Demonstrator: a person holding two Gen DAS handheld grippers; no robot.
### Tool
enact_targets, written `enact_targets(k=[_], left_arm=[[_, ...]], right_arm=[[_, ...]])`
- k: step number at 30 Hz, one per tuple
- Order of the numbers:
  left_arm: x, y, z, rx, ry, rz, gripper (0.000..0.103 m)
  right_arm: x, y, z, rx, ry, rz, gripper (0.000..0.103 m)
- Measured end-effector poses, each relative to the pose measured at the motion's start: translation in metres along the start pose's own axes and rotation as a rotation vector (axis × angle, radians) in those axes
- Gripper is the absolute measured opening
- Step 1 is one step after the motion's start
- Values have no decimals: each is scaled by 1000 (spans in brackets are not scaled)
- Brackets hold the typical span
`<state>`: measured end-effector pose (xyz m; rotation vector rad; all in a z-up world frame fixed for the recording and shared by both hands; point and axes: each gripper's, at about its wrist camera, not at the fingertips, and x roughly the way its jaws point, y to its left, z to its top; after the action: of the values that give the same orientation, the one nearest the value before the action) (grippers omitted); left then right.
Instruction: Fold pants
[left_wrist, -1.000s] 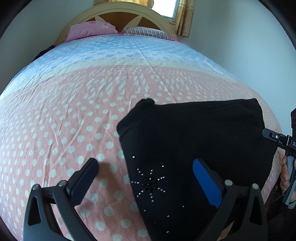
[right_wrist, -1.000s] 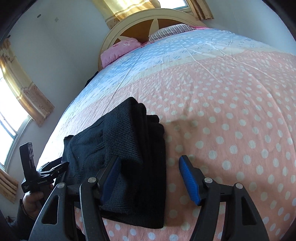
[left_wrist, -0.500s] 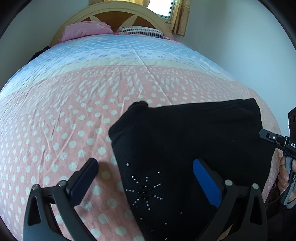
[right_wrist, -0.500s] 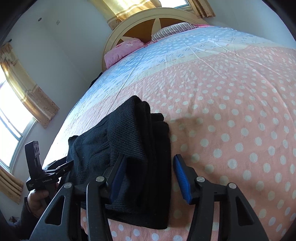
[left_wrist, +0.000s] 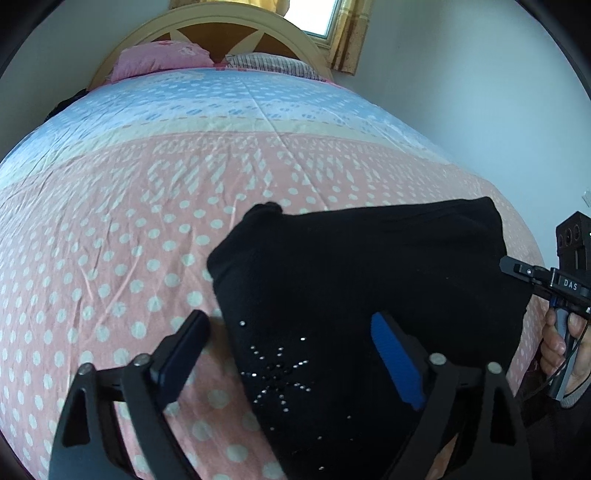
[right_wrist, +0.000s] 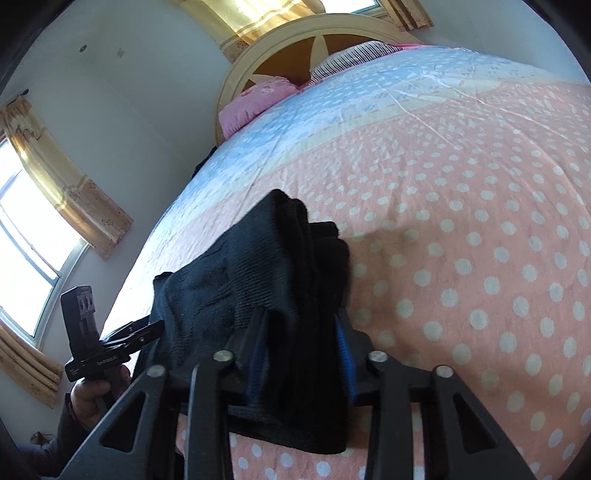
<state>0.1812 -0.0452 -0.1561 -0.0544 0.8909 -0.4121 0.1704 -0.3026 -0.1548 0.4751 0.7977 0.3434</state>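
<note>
Black knit pants (left_wrist: 362, 280) lying folded on the dotted bedspread (left_wrist: 110, 229) — right gripper (right_wrist: 301, 354) pinching their near right edge, left gripper (left_wrist: 291, 354) hanging wide open, straddling the near-left corner, gripping nothing.

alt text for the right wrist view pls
The right gripper, with blue-padded fingers, is clamped on the thick edge of folded black knit pants lying on a pink polka-dot bedspread. The left gripper is held at the pants' far side; cream headboard and pillows behind.
</note>
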Motion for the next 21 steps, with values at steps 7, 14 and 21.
enact_targets(k=[7, 14, 21], left_arm=[[-6, 0, -1, -1, -32, -74, 22], [-26, -13, -1, 34, -81, -19, 19], [-62, -3, 4, 4, -152, -11, 18]], right_arm=[[-10, 24, -2, -71, -40, -11, 26], [-23, 59, 13, -154, -63, -15, 25], [-11, 101, 37, -281, -36, 8, 25]])
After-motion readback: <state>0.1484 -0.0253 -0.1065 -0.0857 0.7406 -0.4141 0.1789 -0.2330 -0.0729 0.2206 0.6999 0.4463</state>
